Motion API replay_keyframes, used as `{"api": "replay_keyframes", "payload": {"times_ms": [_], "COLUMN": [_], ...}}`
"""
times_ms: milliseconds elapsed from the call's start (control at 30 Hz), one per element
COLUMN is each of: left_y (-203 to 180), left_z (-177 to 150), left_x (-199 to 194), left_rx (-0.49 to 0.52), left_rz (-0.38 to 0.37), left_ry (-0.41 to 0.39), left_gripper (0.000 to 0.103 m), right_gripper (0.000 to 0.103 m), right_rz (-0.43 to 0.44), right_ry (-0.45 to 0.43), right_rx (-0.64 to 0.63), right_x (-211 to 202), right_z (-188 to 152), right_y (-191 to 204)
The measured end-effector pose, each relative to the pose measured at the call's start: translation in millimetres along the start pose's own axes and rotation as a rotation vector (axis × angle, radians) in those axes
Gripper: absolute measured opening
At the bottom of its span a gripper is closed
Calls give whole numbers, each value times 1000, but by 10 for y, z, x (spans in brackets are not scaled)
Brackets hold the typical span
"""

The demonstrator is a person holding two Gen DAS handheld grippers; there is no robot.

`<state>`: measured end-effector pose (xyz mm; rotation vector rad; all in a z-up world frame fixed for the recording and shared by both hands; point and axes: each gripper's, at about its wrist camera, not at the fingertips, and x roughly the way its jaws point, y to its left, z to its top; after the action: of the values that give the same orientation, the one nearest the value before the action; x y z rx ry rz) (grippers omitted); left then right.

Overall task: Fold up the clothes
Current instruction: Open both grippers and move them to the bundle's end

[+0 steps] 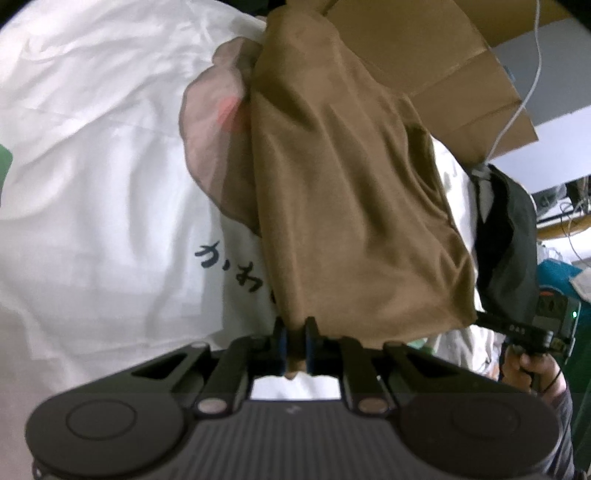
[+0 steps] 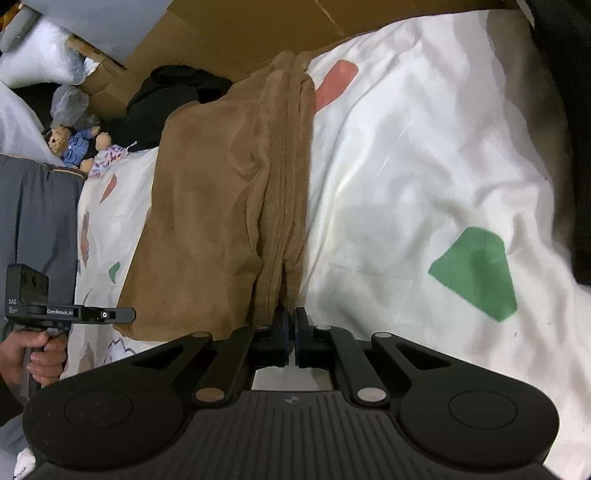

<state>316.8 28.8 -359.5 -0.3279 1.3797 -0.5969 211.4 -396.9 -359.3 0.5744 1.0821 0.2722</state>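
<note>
Left tool: the left tool [image 1: 295,341] was nearly closed, its two black fingers with blue pads pinching an edge of the soft brown fleece garment [image 1: 351,192]; a bit of brown cloth showed between the pads.
Right tool: the right tool [image 2: 291,332] was closed to a thin slit at the near end of the same brown garment [image 2: 221,206], at the folded edge; the cloth reached the fingertips, but whether any of it was pinched between the pads I could not tell.
Garment, from the left tool: it rose ahead of the fingers in a broad draped sheet, creased lengthwise, with a thin paler lining [image 1: 218,147] showing at its left edge.
Garment, from the right tool: it lay folded ahead and to the left of the fingers, its stacked layered edges running straight away from the tips.
Bed cover: a white sheet with green and red patches and dark printed writing [image 2: 424,166] lay under the garment, spreading to the right of the right tool.
Other hand views: the hand on the left tool's handle [image 2: 40,354] showed at the right tool's far left; the hand gripping the right tool [image 1: 532,369] showed at the left tool's far right.
Background: brown cardboard [image 2: 236,33] stood beyond the garment; two small stuffed bears [image 2: 79,146] lay far left, ahead of the right tool.
</note>
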Motion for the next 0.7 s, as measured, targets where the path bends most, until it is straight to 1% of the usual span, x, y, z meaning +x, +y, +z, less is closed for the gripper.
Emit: {"api": "replay_keyframes", "payload": {"times_ms": [67,100,133,200,267,333,400,467,567,633,700], "left_y": [15,16,17,45,74,75,57,69,97,117,149], "left_z": [19,36,60,109,148,237,306,392,527,667,749], "left_x": [33,55,69,59,12,-60,-71,-99,-140,-136,-152], "left_rx": [0,1,6,6,-4,7,20,27,32,39,45], "left_rz": [10,25,43,46,45,45,50,56,65,66,72], "left_ry": [3,14,22,16,6,-28,-54,-82,-121,-157,-183], "left_gripper": [15,19,21,21,22,27,30,32,33,34,34], "right_gripper": [4,4,5,6,10,12,17,28,33,34,34], "right_rz": [-17,-17,-25,-33,-51,-63,-78,-94,-101,-105,-107], "right_ry": [8,7,-4,-24,-48,-74,-105,-142,-206,-247,-270], "right_rx": [3,0,-8,-11,-19,-15,-12,-15,-14,-13,-13], "right_x": [22,6,-35,-96,-165,-222,-272,-300,-320,-332,-306], "right_z": [9,19,33,49,80,102,127,165,264,331,412], "right_y": [-1,3,20,41,77,101,125,155,185,205,230]}}
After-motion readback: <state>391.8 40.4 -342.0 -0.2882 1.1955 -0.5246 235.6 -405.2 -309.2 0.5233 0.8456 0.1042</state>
